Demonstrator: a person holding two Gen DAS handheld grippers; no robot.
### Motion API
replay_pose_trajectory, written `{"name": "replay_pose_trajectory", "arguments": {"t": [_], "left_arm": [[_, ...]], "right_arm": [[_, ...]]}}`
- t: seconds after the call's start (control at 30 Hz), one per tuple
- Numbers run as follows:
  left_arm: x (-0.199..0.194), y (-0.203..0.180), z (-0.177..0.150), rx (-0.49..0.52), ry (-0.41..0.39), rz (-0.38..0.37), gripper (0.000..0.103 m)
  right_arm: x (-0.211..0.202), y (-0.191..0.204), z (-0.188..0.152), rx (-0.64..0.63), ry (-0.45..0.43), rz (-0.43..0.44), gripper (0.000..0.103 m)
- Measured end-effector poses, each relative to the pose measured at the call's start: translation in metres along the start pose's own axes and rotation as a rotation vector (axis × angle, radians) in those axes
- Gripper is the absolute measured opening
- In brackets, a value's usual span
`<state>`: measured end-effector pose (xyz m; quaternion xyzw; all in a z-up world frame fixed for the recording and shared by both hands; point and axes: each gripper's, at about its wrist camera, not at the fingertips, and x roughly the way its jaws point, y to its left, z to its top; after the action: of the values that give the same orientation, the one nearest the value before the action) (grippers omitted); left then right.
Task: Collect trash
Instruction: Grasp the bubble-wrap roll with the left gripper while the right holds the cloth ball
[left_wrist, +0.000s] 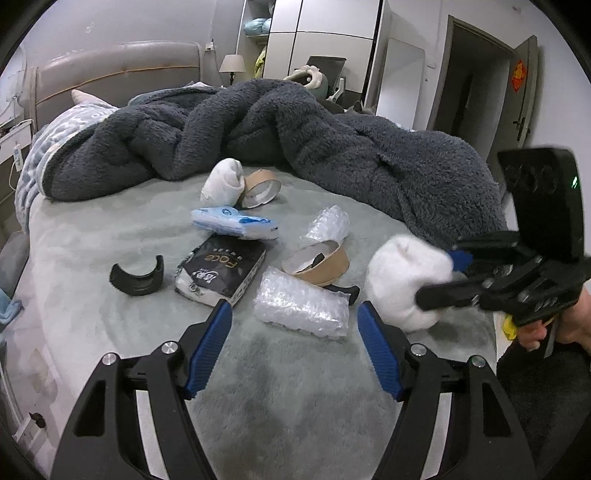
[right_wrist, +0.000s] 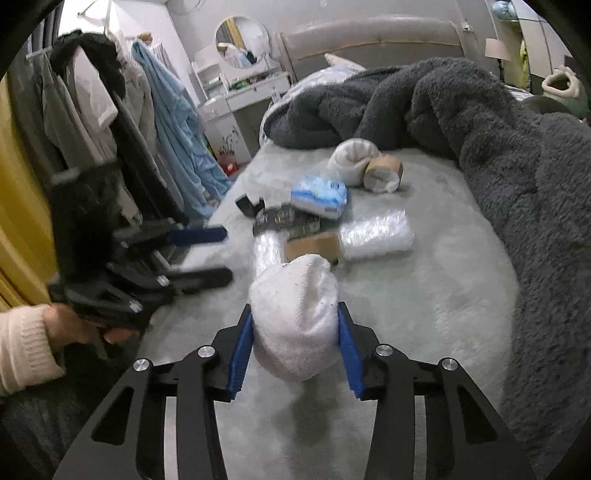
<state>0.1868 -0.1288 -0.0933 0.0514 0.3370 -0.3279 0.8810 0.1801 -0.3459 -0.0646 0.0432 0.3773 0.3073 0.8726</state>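
Gripping a rolled white sock between its blue pads, the right gripper was seen closed on the bundle just above the pale grey-green bed cover, both pads pressed into the sock's sides. From the left wrist camera the same sock was shown at the right edge of the litter, clamped from the right. The left gripper was held with its jaws apart and nothing between them, its pads hovering over the cover near a sheet of bubble wrap. Scattered in front of it were a brown tape roll resting against a black part, a second piece of bubble wrap behind that roll, a black tissue packet, a blue-and-white packet touching the black packet's far end, and a curved black plastic piece lying apart to the left. Farther back, a second white sock was seen lying against another tape roll, close to the heaped dark grey fleece blanket. A hand in a cream sleeve was pictured holding the left gripper's handle, with clothes hung on a rack behind it.
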Motion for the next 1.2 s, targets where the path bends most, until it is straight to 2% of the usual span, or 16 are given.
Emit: {"name": "replay_pose_trajectory", "arguments": {"t": [0.3, 0.43, 0.7, 0.83, 0.97, 1.07, 1.2], "left_arm": [[0.025, -0.006, 0.003, 0.039, 0.041, -0.008, 0.078], [0.029, -0.006, 0.0, 0.051, 0.065, 0.009, 0.065], [0.003, -0.001, 0.004, 0.007, 0.007, 0.01, 0.062], [-0.012, 0.011, 0.002, -0.035, -0.008, 0.061, 0.062], [-0.031, 0.025, -0.001, -0.086, -0.013, 0.141, 0.062], [-0.046, 0.039, -0.003, -0.165, -0.007, 0.2, 0.062], [-0.066, 0.057, -0.009, -0.222, -0.005, 0.303, 0.062]], "right_arm": [[-0.008, -0.002, 0.023, 0.064, -0.098, -0.045, 0.044], [-0.002, -0.003, 0.029, 0.1, -0.109, -0.052, 0.044], [0.011, 0.013, 0.043, 0.093, -0.116, -0.079, 0.044], [0.011, 0.028, 0.055, 0.076, -0.135, -0.091, 0.044], [0.022, 0.052, 0.067, 0.035, -0.13, -0.084, 0.044], [0.031, 0.07, 0.073, -0.004, -0.114, -0.085, 0.044], [0.045, 0.093, 0.082, -0.046, -0.1, -0.072, 0.044]]}}
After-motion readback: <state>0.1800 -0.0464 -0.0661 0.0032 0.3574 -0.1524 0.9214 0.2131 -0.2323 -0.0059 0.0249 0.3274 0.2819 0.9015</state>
